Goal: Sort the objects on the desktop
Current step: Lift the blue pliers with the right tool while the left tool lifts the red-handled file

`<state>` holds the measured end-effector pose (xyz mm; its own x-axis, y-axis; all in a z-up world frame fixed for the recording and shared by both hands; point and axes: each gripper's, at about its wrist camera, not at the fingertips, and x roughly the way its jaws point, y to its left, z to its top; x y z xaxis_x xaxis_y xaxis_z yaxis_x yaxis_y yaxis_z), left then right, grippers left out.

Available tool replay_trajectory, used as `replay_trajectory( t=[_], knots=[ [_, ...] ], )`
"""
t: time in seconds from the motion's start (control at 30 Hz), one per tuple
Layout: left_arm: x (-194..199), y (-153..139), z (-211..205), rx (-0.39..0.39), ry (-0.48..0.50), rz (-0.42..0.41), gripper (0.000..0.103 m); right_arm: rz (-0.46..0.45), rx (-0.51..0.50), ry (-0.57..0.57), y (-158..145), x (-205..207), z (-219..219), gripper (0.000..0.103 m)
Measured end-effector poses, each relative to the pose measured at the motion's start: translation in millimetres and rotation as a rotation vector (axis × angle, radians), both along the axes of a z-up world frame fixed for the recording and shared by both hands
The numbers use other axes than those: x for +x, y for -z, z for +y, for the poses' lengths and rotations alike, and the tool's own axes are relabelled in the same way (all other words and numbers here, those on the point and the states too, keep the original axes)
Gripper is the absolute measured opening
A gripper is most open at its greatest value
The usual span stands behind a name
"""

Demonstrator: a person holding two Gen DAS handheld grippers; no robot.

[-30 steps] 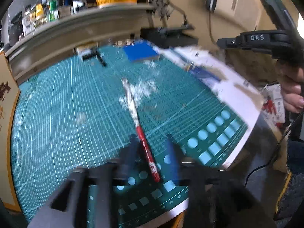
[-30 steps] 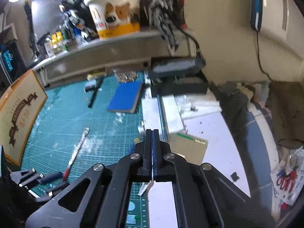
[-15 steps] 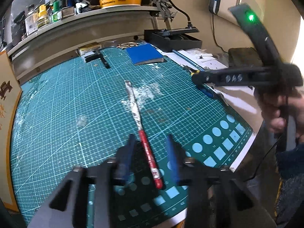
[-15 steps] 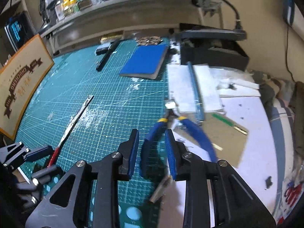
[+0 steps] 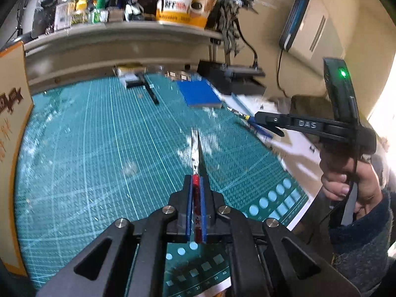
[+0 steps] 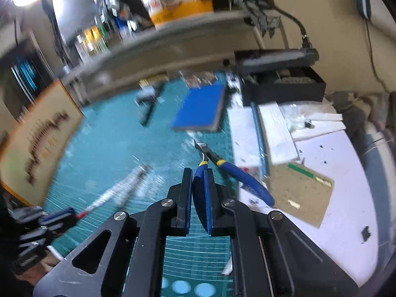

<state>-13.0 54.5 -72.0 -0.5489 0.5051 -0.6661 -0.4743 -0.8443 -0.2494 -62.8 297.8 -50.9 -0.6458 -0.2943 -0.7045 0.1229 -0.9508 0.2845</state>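
Over the green mat [image 5: 99, 148], my left gripper [image 5: 196, 195] has its fingers clamped on the file [image 5: 196, 163]; I'd keep it level. Right view: fingers of the right gripper [image 6: 198, 188] pinch one handle of the pliers [image 6: 222, 170]; lift slowly.

A: Where is there room to pass?
B: Over the bare cutting mat [image 5: 99, 148] on the left; the blue notebook [image 5: 199, 94] and black box [image 6: 282, 84] block the far right; a shelf [image 5: 111, 37] overhangs the far edge.
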Motion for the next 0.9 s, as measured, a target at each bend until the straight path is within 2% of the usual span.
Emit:
replay_trajectory(
  t=[0.1,0.13,0.23,0.33,0.4,0.47,0.53,0.63,0.77,0.9],
  knots=[
    [-2,-17,-6,0.012,-0.015,0.044,0.0,0.048,-0.085,-0.014,-18,5,4,0.008],
    [-3,-22,-7,0.01,-0.017,0.057,0.0,0.069,-0.094,-0.018,-26,8,4,0.001],
    [-7,-29,-7,-0.017,-0.004,0.072,0.0,0.112,-0.105,-0.052,-46,9,-5,0.001],
    [-9,-19,-3,-0.064,0.041,0.024,0.0,0.098,0.054,-0.061,-51,5,-24,0.001],
    [-7,-8,-1,-0.093,0.074,-0.01,0.0,0.058,0.107,-0.084,-39,1,-30,0.003],
    [-4,4,2,-0.122,0.087,-0.051,0.0,0.025,0.17,-0.102,-26,-2,-35,0.018],
    [-3,11,3,-0.129,0.081,-0.064,0.0,-0.011,0.223,-0.107,-11,-7,-37,0.02],
    [1,14,8,-0.152,0.071,-0.056,0.003,-0.068,0.212,-0.085,13,-20,-36,0.02],
    [3,14,13,-0.178,0.059,-0.03,0.022,-0.087,0.237,-0.057,28,-30,-47,0.02],
    [1,18,14,-0.19,0.055,-0.034,0.024,-0.083,0.29,-0.039,34,-34,-59,0.02]
  ],
)
